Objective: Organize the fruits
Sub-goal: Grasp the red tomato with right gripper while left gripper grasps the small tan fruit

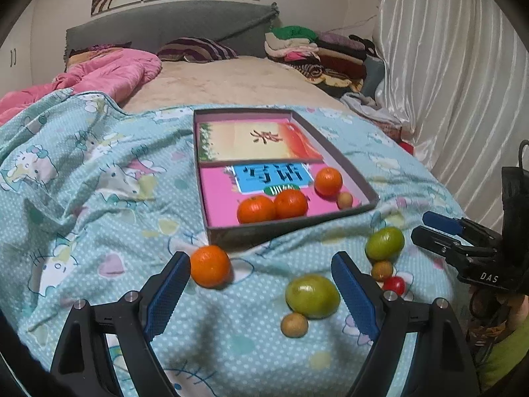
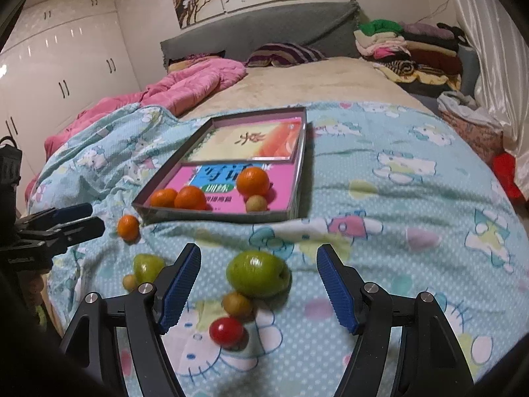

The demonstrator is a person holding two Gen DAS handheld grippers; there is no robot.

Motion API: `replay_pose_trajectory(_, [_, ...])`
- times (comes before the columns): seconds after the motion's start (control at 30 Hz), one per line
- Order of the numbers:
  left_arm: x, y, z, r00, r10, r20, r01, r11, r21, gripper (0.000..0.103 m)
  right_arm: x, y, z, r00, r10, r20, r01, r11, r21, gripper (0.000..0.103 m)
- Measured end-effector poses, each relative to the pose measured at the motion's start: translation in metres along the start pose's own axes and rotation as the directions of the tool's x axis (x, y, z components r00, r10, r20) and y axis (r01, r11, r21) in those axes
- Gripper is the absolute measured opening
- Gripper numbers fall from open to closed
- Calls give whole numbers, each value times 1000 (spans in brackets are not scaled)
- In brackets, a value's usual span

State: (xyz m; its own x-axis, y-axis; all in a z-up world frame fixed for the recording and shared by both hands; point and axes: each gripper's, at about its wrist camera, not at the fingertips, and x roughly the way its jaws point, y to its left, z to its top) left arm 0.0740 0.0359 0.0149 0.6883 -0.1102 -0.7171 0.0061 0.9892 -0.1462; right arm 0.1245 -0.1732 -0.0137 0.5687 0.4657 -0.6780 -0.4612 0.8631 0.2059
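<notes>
Both tongs hang released above the bed: left tongs (image 1: 261, 278) near a loose orange (image 1: 210, 265), right tongs (image 2: 259, 274) around a green fruit (image 2: 258, 274).

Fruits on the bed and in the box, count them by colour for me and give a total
Orange: 4, three in the box and one on the blanket
Green: 2, and
Tan, small: 3, and in the box
Red: 1
Total: 10
</notes>
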Motion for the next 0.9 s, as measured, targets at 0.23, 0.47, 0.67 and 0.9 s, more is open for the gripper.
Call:
replay_pose_trajectory(0.23, [3,-4,-9,1000,-3,-25,3,1000,16,87,-3,4,-8,1000,-5,-12,5,1000,-4,74])
replay_pose_trajectory(0.47, [7,-4,-18,998,18,-55,-18,1000,8,87,0,15,-15,999,-14,-37,13,999,-35,74])
replay_pose_trajectory(0.67, [11,-5,-25,997,13,-76,-12,1000,13,87,4,28,-24,998,-23,-63,18,997,-78,74])
replay_pose_trajectory(0.9, [14,-7,-37,994,6,-108,-4,1000,15,87,11,37,-32,994,-40,-105,29,993,-113,74])
